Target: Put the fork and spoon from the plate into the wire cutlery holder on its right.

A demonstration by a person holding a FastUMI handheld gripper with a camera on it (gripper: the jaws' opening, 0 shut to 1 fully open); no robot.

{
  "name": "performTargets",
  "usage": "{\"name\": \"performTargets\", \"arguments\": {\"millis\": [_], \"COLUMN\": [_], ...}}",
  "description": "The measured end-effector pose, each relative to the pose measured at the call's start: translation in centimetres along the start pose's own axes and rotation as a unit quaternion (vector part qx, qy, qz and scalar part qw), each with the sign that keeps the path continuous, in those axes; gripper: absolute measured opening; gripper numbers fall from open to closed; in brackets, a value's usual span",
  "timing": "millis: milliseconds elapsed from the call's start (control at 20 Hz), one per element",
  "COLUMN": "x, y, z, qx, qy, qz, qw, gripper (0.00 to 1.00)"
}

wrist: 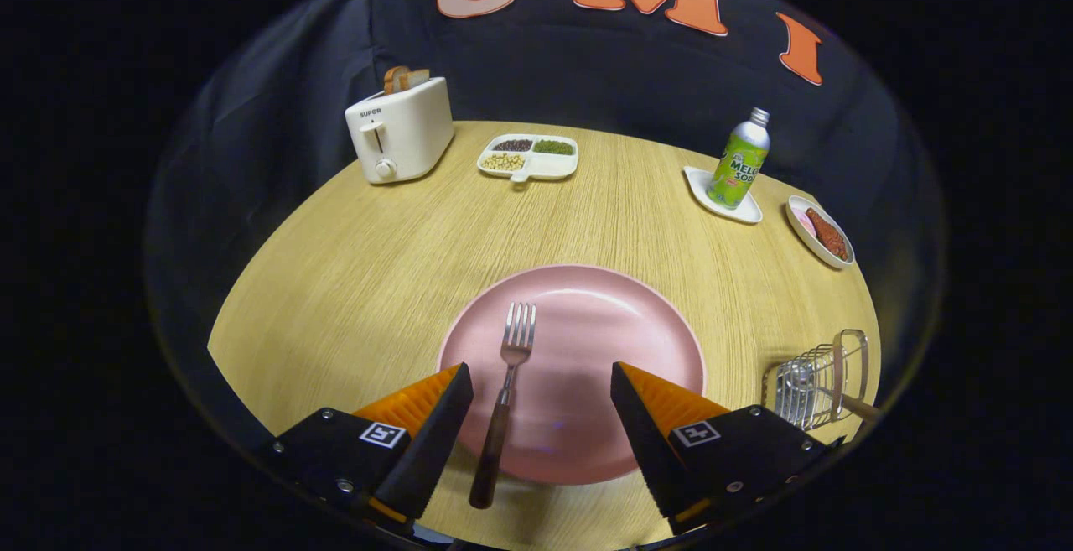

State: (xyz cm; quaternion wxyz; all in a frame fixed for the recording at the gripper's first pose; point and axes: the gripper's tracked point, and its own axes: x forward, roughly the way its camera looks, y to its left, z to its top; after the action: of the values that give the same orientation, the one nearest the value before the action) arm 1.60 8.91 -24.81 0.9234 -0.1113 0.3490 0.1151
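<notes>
The gripper [541,383] hangs above the near edge of the table [352,266], its two orange-and-black fingers [419,425] spread wide apart and holding nothing. Between them lies the pink plate [620,324], close to the table's near edge. The fork [505,392] rests on the plate's left half, tines pointing toward the far edge, its dark handle running back over the plate's near rim and onto the wood; it sits nearer the left finger than the right, touching neither. The wire cutlery holder [817,383] stands to the right of the plate, near the table's right edge, just beyond the right finger, with a wooden handle [859,406] sticking out of it; whether this is the spoon cannot be told. Along the far edge stand a white toaster [402,132] with bread [402,77] in its slots and a divided dish of beans [530,157]. Toward the far right corner a green bottle [739,161] stands on a small white tray [738,209], with a dish of meat [821,232] beside it.
</notes>
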Motion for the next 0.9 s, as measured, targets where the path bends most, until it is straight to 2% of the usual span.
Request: {"name": "performTargets", "arguments": {"millis": [100,200,450,500,550,600,650,900], "x": [0.8,1.1,1.9,2.0,1.7,1.9,1.8,0.5], "y": [0.8,0.9,1.3,1.4,1.2,1.1,1.1,-0.2], "z": [-1.0,-1.5,-2.3,-2.3,-2.1,-2.1,-1.9,-1.1], "qx": [0.004,0.011,0.020,0.026,0.032,0.035,0.040,0.047], "qy": [0.020,0.030,0.045,0.045,0.043,0.040,0.038,0.029], "qz": [0.010,0.009,0.009,0.011,0.006,0.005,0.007,0.008], "qw": [1.000,0.999,0.999,0.999,0.999,0.999,0.998,0.998], "gripper": [0.93,0.80,0.41,0.36,0.20,0.08,0.04,0.05]}}
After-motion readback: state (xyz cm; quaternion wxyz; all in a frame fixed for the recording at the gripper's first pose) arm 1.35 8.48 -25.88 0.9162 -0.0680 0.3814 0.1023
